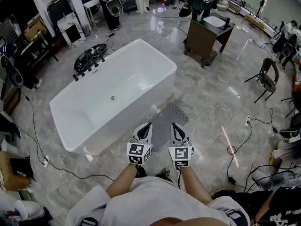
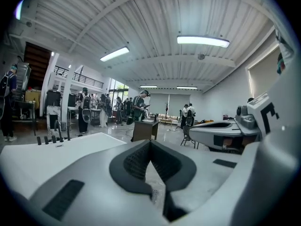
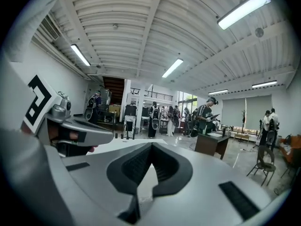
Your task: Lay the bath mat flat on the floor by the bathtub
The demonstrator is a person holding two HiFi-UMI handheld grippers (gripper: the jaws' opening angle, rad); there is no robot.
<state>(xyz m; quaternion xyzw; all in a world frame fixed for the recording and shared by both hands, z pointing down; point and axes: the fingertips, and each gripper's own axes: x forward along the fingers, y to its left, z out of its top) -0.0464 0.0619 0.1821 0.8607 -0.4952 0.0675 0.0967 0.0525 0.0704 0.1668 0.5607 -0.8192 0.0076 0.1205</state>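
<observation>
Left gripper [image 1: 146,126] and right gripper [image 1: 175,126] both have jaws closed together on nothing, side by side off the bathtub's [image 1: 136,72] near corner. The grey bath mat [image 1: 165,119] lies flat on the floor just beside that bathtub, whose white basin holds only its drain [image 1: 113,98].

bath mat [image 1: 165,121], near end hidden

Smooth, glossy white bathtub [image 1: 117,91]; polished, reflective grey stone-look floor [image 1: 211,93]; matt grey bath mat [image 1: 162,124] with a dotted patch at one end; left hand-held gripper [image 1: 147,125] and right hand-held gripper [image 1: 174,125] in matt pale-grey plastic, with dark ribbed pads [image 2: 134,161].
</observation>
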